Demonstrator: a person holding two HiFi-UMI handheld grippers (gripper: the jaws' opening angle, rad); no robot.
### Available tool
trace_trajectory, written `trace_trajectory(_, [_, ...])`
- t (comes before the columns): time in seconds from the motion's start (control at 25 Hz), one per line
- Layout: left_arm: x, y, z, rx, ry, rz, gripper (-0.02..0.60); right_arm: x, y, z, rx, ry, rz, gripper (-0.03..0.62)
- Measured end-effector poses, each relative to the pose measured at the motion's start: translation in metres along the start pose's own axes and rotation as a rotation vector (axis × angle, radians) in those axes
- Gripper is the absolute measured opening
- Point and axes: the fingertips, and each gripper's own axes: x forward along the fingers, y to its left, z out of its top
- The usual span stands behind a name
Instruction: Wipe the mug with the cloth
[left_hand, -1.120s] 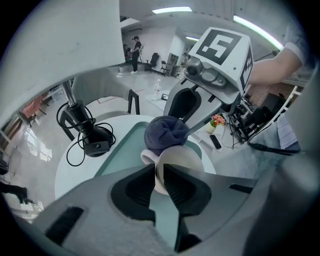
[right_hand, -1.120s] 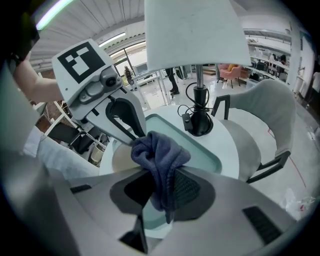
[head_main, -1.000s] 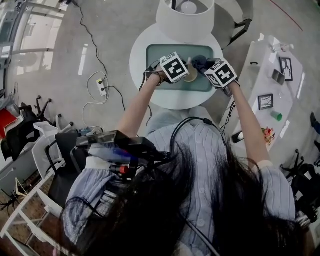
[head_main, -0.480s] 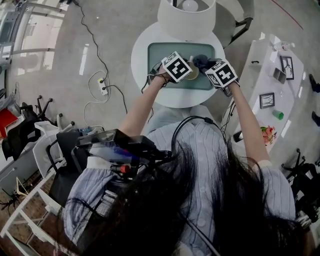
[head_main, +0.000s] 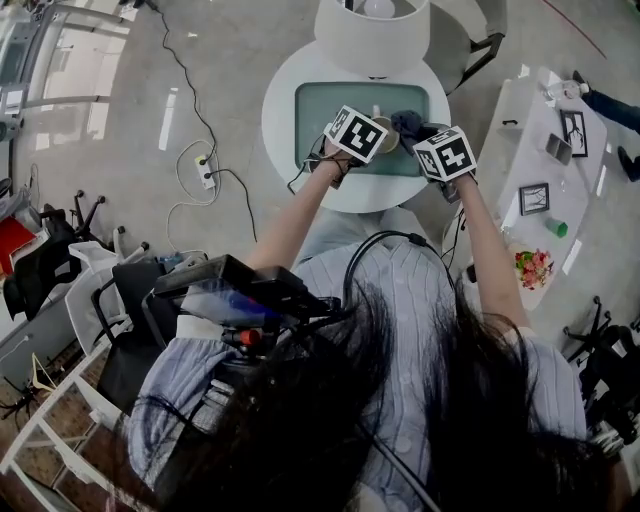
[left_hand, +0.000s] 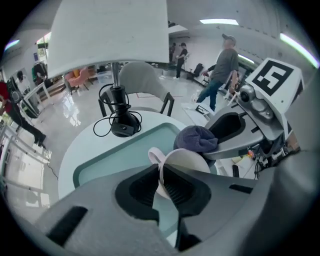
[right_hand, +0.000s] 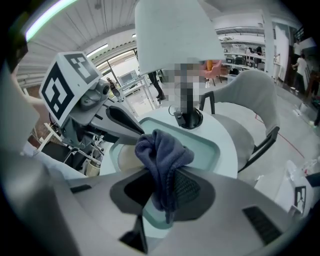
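Cream-white ceramic is being pinched between the jaws of the left gripper (left_hand: 161, 184). The thin wall of a pale round mug (left_hand: 189, 161) is being clenched there, with the jaws brought almost together on it. The mug's loop handle is being shown just above the pads. The mug is being held up over a pale green rectangular tray (left_hand: 112, 159), and no contact with the tray is being seen.

A dark grey-blue soft cloth (right_hand: 161, 152) is being grasped by the right gripper (right_hand: 162, 189). Its jaws are being closed on a hanging fold, while the bunched upper part is being pushed forward. In the left gripper view this bunched part is being laid against the far edge of the mug, and the two are touching. In the head view both grippers are being held close together above the tray, with the mug and the cloth between them.

The tray is being carried by a white round table (head_main: 285, 115). A lamp with a white drum shade (head_main: 372, 30) is being supported on the same table, behind the tray, and its black base (left_hand: 122, 126) with a coiled cable is being seen just beside the tray's far edge.
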Motion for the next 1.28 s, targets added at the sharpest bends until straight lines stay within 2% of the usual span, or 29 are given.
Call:
trace_trajectory(0.56, [-0.010,0.018,-0.010,-0.430,-0.113,0.141,0.037,-0.008,0.011,-0.021,0.170,-0.056,-0.034,0.098])
trace_trajectory(0.64, [-0.015,0.017,-0.011,-0.460,-0.118,0.139,0.037,-0.007,0.012,-0.024,0.181,-0.058,-0.034,0.098])
trace_trajectory(0.68, [-0.014,0.017,-0.011,-0.449,-0.115,0.130,0.037,-0.007,0.012,-0.025,0.184,-0.058,-0.033,0.098])
trace_trajectory(0.76, [-0.011,0.016,-0.010,-0.391,-0.103,0.108,0.037,-0.007,0.011,-0.025,0.182,-0.055,-0.031,0.098])
trace_trajectory(0.88, [-0.011,0.015,-0.004,-0.253,-0.102,0.086,0.037,-0.009,0.009,-0.025,0.170,-0.045,-0.028,0.098])
trace_trajectory(1.04, [-0.014,0.003,0.008,0.012,-0.104,0.007,0.038,-0.010,0.008,-0.026,0.158,-0.045,-0.033,0.098])
trace_trajectory(1.28, [-0.015,-0.006,0.020,0.401,-0.015,-0.108,0.037,-0.010,0.014,-0.023,0.168,-0.044,-0.034,0.098])
